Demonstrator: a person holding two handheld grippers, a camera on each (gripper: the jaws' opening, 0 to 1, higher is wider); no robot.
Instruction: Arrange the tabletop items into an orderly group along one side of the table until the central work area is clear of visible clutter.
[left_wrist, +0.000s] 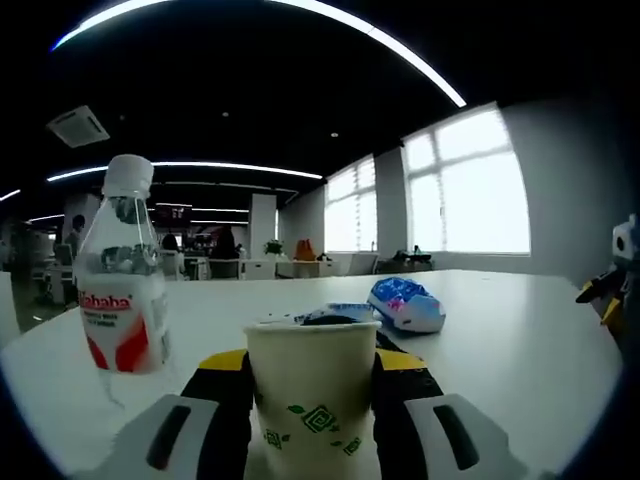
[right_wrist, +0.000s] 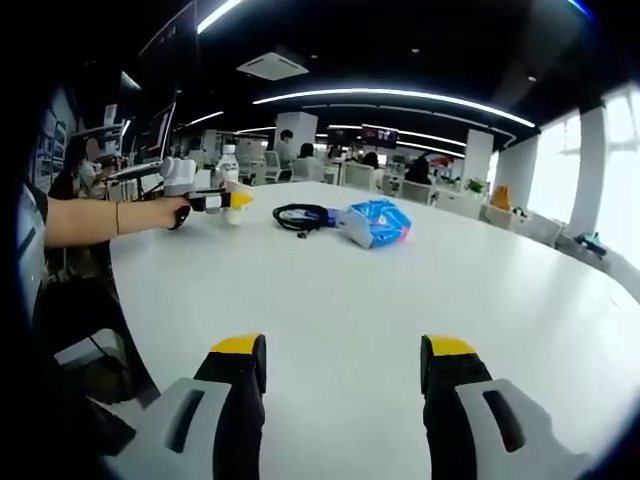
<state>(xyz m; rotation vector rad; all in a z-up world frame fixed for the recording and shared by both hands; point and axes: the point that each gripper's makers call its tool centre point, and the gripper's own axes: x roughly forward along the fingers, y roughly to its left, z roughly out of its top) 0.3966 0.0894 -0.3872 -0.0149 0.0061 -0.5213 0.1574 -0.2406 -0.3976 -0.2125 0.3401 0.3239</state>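
My left gripper (left_wrist: 312, 420) clamps the paper cup (left_wrist: 312, 385).
Water bottle (left_wrist: 122, 270) just beside it; my right gripper (right_wrist: 340, 390) wide, empty over the surface (right_wrist: 400, 290).

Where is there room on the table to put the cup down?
Bare table spreads between the right tool and the blue packet. It is crowded by the bottle, black cable and cup.
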